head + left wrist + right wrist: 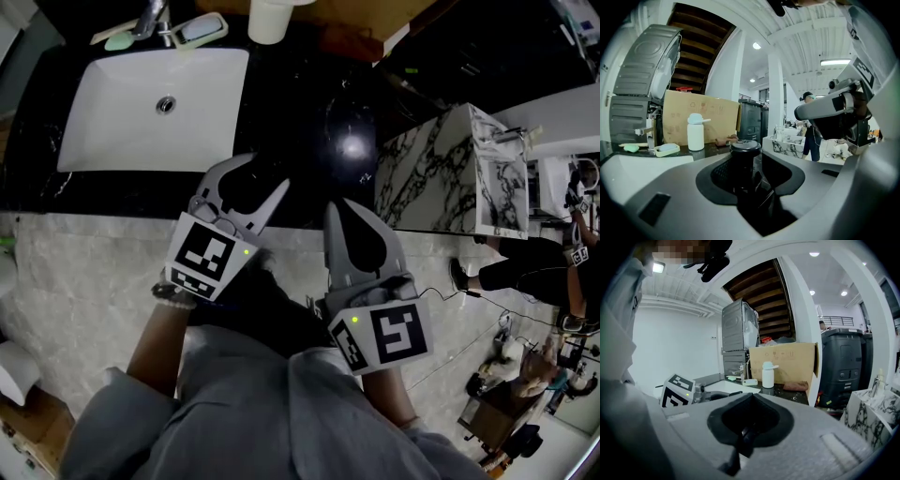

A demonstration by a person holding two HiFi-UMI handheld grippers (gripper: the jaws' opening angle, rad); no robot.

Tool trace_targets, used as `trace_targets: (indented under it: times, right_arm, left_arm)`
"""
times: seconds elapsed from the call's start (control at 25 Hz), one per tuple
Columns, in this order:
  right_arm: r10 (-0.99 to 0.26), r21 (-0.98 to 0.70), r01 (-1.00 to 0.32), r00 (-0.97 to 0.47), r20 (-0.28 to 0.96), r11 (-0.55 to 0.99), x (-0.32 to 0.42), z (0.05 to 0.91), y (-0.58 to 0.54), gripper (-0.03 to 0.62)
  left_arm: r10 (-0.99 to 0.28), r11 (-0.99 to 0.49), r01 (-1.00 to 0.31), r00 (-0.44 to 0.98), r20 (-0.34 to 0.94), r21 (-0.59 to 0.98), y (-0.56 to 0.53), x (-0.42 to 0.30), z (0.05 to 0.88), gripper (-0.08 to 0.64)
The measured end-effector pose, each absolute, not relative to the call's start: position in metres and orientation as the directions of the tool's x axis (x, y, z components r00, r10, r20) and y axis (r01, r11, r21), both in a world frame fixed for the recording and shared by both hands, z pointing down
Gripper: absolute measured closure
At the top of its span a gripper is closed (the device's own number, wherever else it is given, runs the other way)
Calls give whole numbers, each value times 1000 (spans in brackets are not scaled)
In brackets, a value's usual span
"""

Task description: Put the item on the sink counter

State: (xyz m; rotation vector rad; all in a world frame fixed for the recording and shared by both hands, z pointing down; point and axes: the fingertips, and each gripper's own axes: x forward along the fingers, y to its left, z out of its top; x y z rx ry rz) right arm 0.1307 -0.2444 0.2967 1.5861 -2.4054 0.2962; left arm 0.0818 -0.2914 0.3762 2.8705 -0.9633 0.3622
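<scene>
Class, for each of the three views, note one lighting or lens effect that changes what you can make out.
Head view: a bright glare spot sits on the black counter. Left gripper view: fisheye bending, dark corners, and the black-capped item is nearly lost in shadow. Right gripper view: the white pillar is bowed by the lens, and the edges are dark.

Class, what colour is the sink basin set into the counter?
White, against the black counter; the sink basin shows best in the head view.

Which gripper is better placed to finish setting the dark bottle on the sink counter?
Left. The dark bottle sits between the left gripper's parted jaws over the counter; the right gripper is shut, empty.
</scene>
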Motion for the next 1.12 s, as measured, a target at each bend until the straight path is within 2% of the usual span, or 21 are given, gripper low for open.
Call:
trace_targets:
  times: [0.28, 0.88, 1.12]
  right_arm:
    - [-867, -32, -915, -392, 307, 403, 124, 294, -245, 595]
    - [-853, -29, -900, -423, 306, 436, 109, 294, -255, 595]
    - [-847, -27, -891, -439, 301, 453, 103, 294, -260, 595]
  left_arm:
    - [-573, -798, -602, 777, 260, 40, -289, 82, 375, 377]
    - [-609, -754, -652, 741, 282, 85, -290, 47, 378, 374]
    - [-612, -761, -647, 741, 277, 47, -288, 37, 371, 376]
